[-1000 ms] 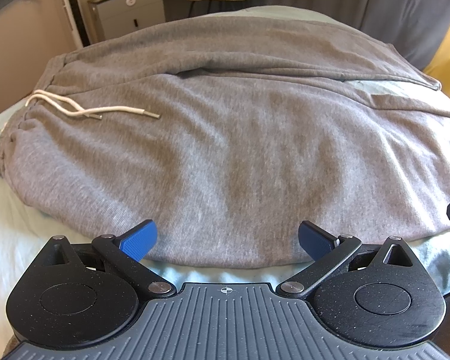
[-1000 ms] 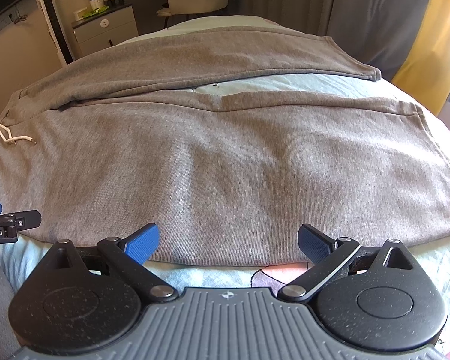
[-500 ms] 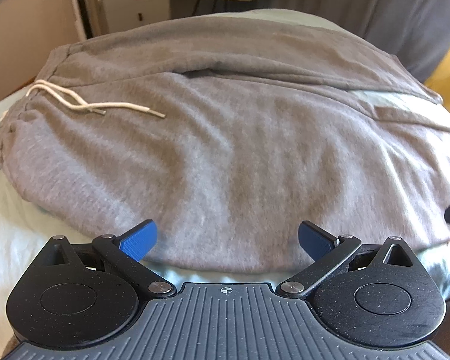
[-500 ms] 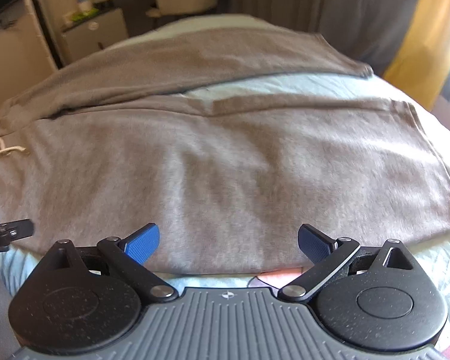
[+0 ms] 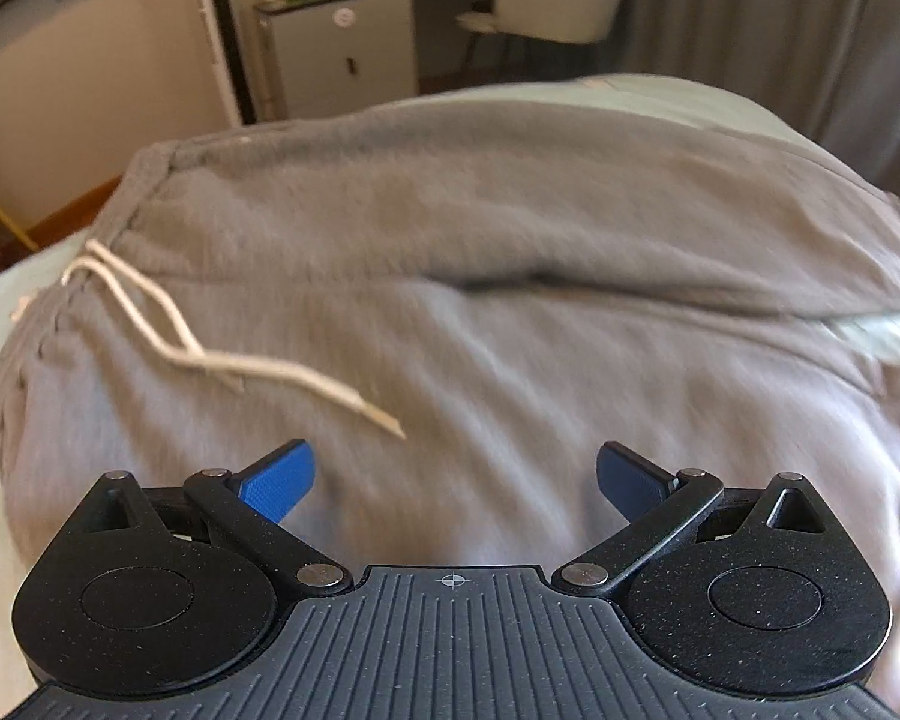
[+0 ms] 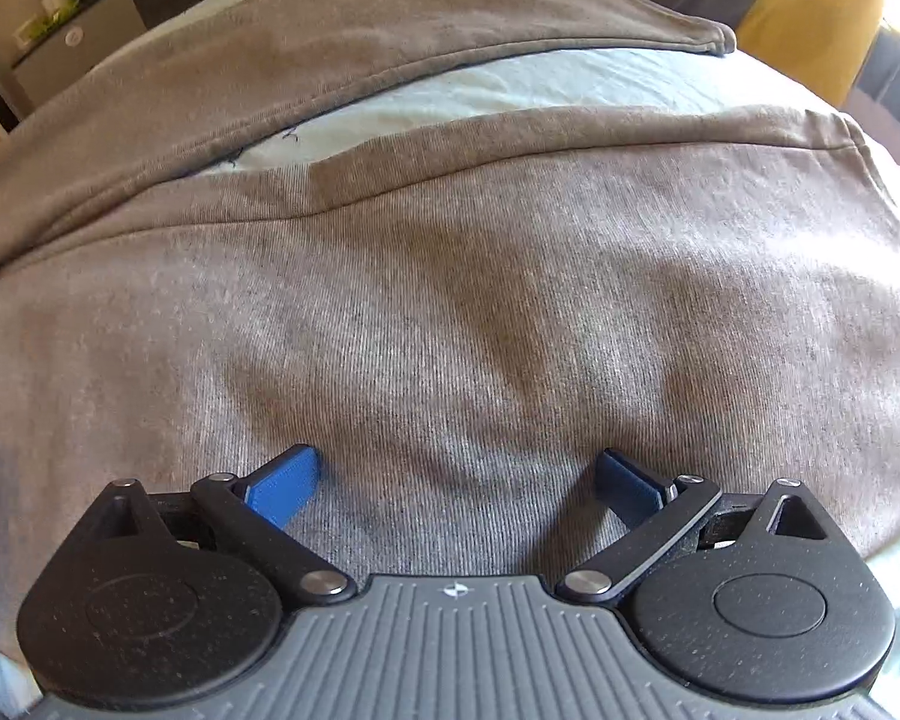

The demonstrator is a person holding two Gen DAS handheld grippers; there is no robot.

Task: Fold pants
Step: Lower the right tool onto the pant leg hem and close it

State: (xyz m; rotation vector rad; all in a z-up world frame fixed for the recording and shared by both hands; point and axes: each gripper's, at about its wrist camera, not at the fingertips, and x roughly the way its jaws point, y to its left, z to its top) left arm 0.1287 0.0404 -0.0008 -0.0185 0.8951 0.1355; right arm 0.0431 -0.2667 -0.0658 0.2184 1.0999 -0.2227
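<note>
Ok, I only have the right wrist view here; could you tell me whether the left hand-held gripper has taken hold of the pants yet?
Observer: Not yet. The left hand-held gripper is open over the grey pants and grips nothing.
Operator: Thank you. Is anything lying loose on the fabric there?
Observer: Yes, a white drawstring lies on top of the cloth, and its tip ends just ahead of that gripper's left finger.
Operator: And which end of the garment is it facing?
Observer: The waist end. The gathered waistband runs down the left side of that view.
</note>
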